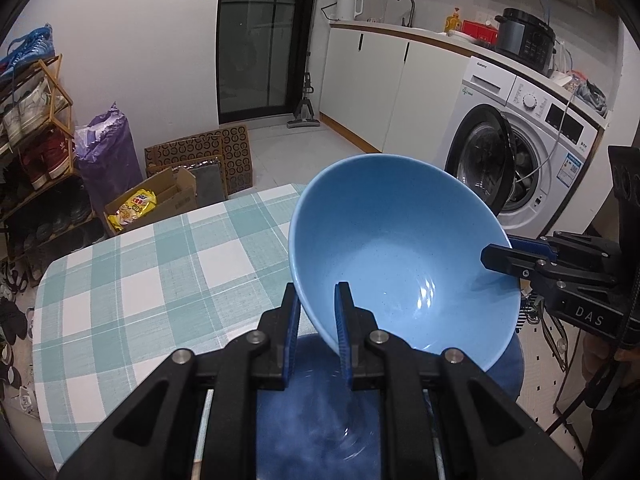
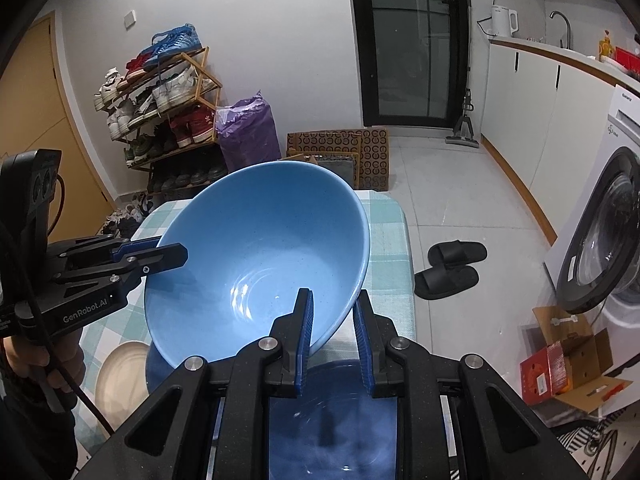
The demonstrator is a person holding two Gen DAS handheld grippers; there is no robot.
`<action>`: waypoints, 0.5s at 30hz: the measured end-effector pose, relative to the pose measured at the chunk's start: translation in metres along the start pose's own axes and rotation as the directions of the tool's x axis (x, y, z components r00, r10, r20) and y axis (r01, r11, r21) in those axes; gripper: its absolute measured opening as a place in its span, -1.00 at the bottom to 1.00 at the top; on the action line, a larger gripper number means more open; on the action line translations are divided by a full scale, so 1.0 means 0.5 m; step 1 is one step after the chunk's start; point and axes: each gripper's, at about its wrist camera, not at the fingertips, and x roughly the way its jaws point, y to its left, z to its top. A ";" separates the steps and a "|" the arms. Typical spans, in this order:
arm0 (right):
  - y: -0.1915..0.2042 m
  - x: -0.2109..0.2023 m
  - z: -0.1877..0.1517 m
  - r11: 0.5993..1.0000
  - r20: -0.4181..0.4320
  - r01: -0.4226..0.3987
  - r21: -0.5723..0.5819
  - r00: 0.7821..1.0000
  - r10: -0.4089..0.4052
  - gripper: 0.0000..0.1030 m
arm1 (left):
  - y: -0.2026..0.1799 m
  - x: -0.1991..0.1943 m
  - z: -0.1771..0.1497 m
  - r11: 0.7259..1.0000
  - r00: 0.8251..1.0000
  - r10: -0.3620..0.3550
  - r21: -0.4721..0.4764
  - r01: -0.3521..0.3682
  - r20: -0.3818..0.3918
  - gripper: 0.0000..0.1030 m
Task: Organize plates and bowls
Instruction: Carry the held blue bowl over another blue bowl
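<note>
A light blue bowl [image 1: 400, 240] [image 2: 260, 248] hangs tilted in the air above the checked table [image 1: 140, 280] [image 2: 388, 248]. My left gripper [image 1: 318, 300] [image 2: 172, 251] is shut on its rim at one side. The right gripper [image 2: 334, 300] [image 1: 500, 253] is shut on the opposite rim, one finger inside the bowl and one outside. Directly under the bowl lies a dark blue plate [image 1: 312, 420] [image 2: 332, 420], partly hidden by the gripper bodies. A cream plate [image 2: 120, 376] rests on the table beside it, in the right wrist view only.
A washing machine [image 1: 520, 160] [image 2: 600, 240] with its door ajar stands right of the table. Black slippers [image 2: 452, 264] and an open carton [image 2: 568, 360] lie on the floor there. Beyond the far edge are a cardboard box [image 1: 156, 204] and a shoe rack [image 2: 168, 112].
</note>
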 end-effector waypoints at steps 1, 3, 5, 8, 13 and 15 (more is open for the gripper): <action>0.004 -0.005 -0.001 1.000 0.003 -0.001 -0.003 1.000 0.001 -0.60 | 0.001 -0.007 -0.002 1.000 1.000 0.001 -0.002 -0.001 0.003 -0.70; 0.013 -0.015 -0.002 1.000 0.007 -0.003 -0.010 1.000 0.003 -0.60 | 0.003 -0.019 -0.006 1.000 1.000 0.005 -0.005 -0.005 0.010 -0.70; 0.023 -0.024 -0.003 1.000 0.012 -0.008 -0.014 1.000 0.008 -0.60 | 0.006 -0.033 -0.012 1.000 1.000 0.011 -0.007 -0.011 0.017 -0.70; 0.044 -0.038 -0.006 1.000 0.019 -0.013 -0.026 1.000 0.013 -0.60 | 0.011 -0.050 -0.021 1.000 1.000 0.015 -0.013 -0.015 0.023 -0.70; 0.075 -0.053 -0.009 0.999 0.025 -0.026 -0.043 0.999 0.027 -0.60 | 0.022 -0.074 -0.038 0.999 0.999 0.027 -0.024 -0.027 0.031 -0.70; 0.086 -0.057 -0.012 0.998 0.024 -0.033 -0.048 0.999 0.034 -0.60 | 0.025 -0.081 -0.044 0.999 0.999 0.031 -0.027 -0.030 0.033 -0.70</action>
